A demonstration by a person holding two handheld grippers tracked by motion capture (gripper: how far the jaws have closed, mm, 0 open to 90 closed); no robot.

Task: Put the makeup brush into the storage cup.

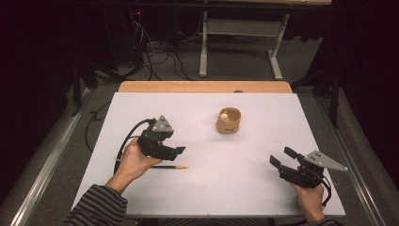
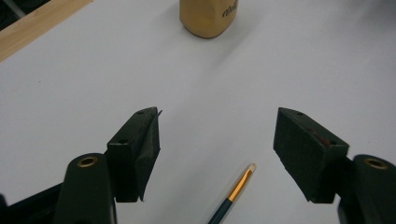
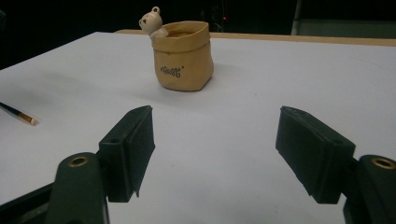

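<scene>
Left gripper view: pencil (image 2: 232,198) (shaft cut off below) between wide-open, empty left gripper (image 2: 217,144) jaws.

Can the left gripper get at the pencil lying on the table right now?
Probably yes: the left gripper hangs open right over the pencil, whose tip lies between its jaws with nothing in between.

The pencil (image 2: 236,191) runs off the left gripper view's bottom edge; the tan pot (image 2: 208,17) is cropped at the top; its lettering is unreadable.
</scene>
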